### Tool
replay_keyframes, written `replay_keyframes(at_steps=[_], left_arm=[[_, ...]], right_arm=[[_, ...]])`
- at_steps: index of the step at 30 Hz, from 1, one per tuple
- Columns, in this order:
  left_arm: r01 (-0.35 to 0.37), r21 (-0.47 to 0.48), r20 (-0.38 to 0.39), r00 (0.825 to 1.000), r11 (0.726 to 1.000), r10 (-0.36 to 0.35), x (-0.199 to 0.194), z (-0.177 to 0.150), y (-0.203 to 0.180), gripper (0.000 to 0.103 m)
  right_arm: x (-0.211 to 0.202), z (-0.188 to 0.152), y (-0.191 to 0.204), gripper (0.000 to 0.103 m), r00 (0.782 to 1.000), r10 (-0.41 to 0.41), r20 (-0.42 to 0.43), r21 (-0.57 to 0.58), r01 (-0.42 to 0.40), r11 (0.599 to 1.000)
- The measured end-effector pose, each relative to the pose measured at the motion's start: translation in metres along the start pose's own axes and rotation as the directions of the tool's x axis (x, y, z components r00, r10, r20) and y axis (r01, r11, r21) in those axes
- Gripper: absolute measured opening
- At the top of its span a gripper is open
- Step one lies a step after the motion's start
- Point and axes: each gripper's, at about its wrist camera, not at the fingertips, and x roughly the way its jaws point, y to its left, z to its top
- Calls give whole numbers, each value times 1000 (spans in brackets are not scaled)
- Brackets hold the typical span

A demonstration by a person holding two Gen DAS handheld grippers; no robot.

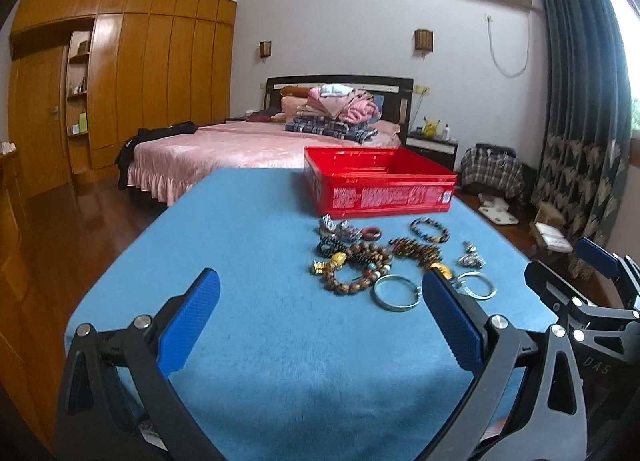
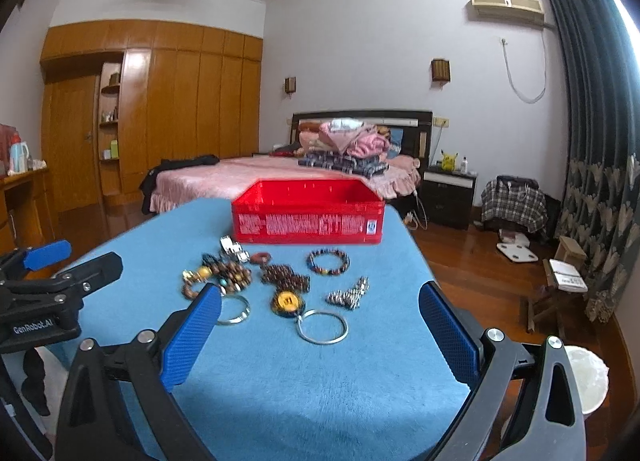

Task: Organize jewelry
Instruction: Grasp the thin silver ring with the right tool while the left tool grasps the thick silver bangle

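Bare blue tablecloth (image 1: 248, 245) from 6 to 10 o'clock, jewelry pile (image 1: 384, 257) crowding 12, red bin (image 1: 380, 181) walling beyond, right gripper (image 1: 596, 273) at 3 o'clock.

The table (image 1: 248, 229) wears a blue cloth, matt and a little fuzzy like fleece. The red box (image 1: 380, 189) near its far edge looks like glossy plastic with ribbed walls. The two bangles (image 2: 322, 327) are smooth shiny metal; the bead bracelets (image 1: 356, 265) look like polished wood. The left gripper (image 1: 320, 317) and right gripper (image 2: 320, 337) have matt black plastic arms and blue, finely textured pads (image 2: 192, 341).
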Motion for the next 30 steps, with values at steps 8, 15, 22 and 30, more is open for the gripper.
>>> replay_keyframes(at_steps=[8,15,22,30], left_arm=[[-11,-8,-43,999,1000,10,46,-16,-9,98],[6,-1,-64,998,1000,-6,68,-23,-18,98],[26,-7,-68,997,1000,-27,81,-27,-24,96],[43,1,-78,996,999,-43,84,-27,-34,93]], right_arm=[[51,-19,-11,91,995,-21,-102,24,24,999],[74,-33,-18,81,992,5,-126,28,-1,1000],[75,-36,-13,68,995,48,-92,-8,-49,999],[76,-31,-11,47,987,115,-113,-7,-116,993]])
